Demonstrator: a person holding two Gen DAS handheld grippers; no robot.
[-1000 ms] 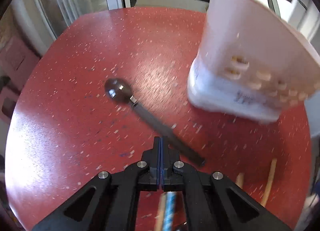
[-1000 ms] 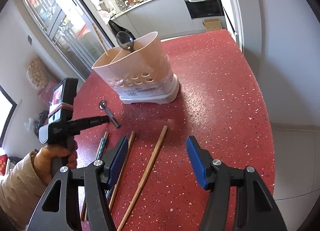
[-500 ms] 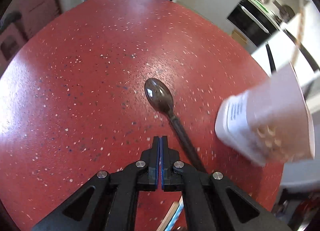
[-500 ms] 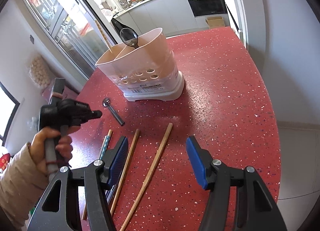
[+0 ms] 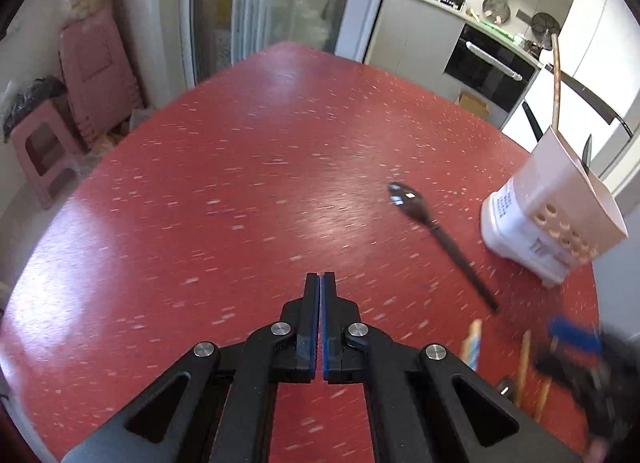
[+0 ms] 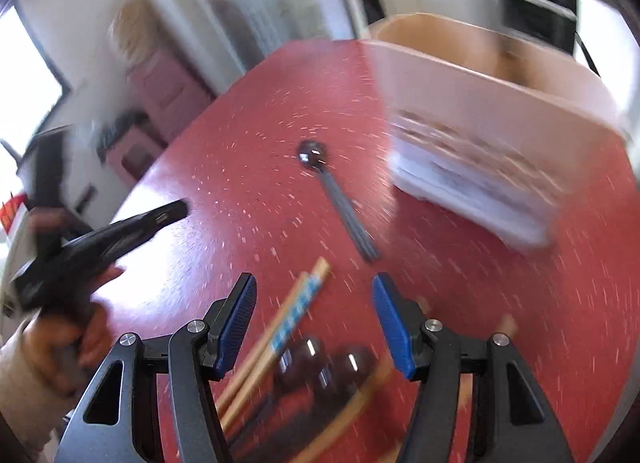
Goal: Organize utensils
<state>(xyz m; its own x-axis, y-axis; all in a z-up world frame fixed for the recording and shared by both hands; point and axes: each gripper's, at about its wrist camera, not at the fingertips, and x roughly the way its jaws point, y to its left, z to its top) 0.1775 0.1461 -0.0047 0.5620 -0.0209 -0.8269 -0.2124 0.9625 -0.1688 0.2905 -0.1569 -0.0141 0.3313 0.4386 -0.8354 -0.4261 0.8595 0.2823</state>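
the spoon (image 5: 434, 229) lies flat on the red table (image 5: 240, 183), its dark bowl pointing away and its slim handle running back toward the near edge, just beside the white utensil holder (image 5: 548, 223) but apart from it. it is judged to be light and rigid, with a smooth, probably slippery handle — a thin thing lying flush on a hard top, so a pinch across the handle near its middle would likely serve best, the bowl being too rounded to hold well. nearer the edge lies a loose bundle of chopsticks (image 6: 280, 327), one with a blue-and-white patterned band, and what look like two or three more dark spoons (image 6: 320, 367), blurred. the chopsticks are judged light, stiff and apt to roll, best taken together across their width.

the left gripper (image 5: 321, 283) is seen pressed together with nothing between its pads, held over bare table well apart from the spoon. the right gripper (image 6: 314, 295) is seen spread about halfway, its blue pads (image 6: 240, 311) standing either side of the chopstick tips without touching them — nothing is held. whether it sits low enough to close on the bundle cannot be told through the blur.
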